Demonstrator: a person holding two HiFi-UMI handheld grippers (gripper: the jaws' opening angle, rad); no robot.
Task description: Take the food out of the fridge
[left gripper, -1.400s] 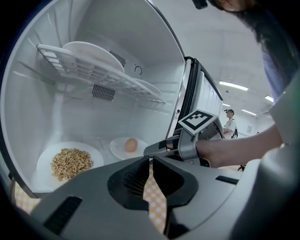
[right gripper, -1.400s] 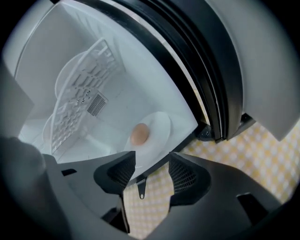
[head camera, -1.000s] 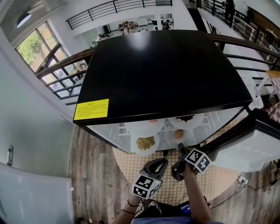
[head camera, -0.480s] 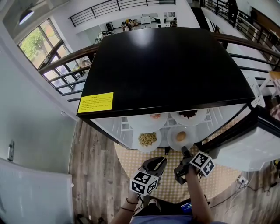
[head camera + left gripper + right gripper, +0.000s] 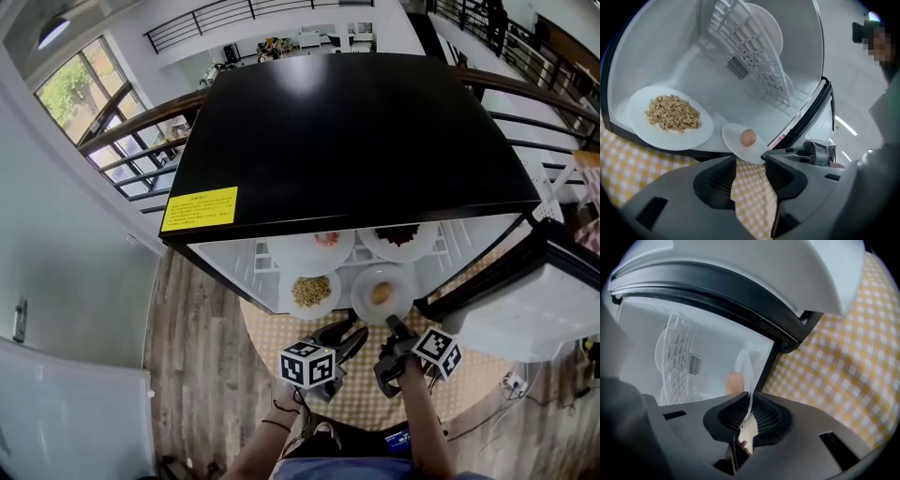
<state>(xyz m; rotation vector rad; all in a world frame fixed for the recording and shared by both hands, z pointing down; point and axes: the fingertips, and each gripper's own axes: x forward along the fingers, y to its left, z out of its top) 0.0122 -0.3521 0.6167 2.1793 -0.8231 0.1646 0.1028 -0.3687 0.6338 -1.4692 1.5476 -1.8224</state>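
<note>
The open fridge (image 5: 356,141) holds several white plates. On its lower level lie a plate of brown grains (image 5: 310,291) (image 5: 670,117) and a plate with a brown egg-like ball (image 5: 382,293) (image 5: 743,140). My right gripper (image 5: 392,326) (image 5: 747,416) has just been closing and is shut on that plate's near rim (image 5: 746,371), seen edge-on. My left gripper (image 5: 349,339) (image 5: 751,161) has just been opening. Its jaws stand apart in front of the fridge with only checked cloth showing between them. Two more plates (image 5: 323,246) (image 5: 403,236) sit on the upper shelf.
The fridge door (image 5: 525,319) hangs open at the right. A yellow checked cloth (image 5: 281,361) lies under the fridge front and under both grippers. A white wire shelf (image 5: 750,51) divides the inside. Wooden floor (image 5: 197,356) lies to the left.
My left gripper's jaws went from shut to open, and it rolled and sank a little. My right gripper closed on the egg plate's rim. That plate now sticks out slightly more.
</note>
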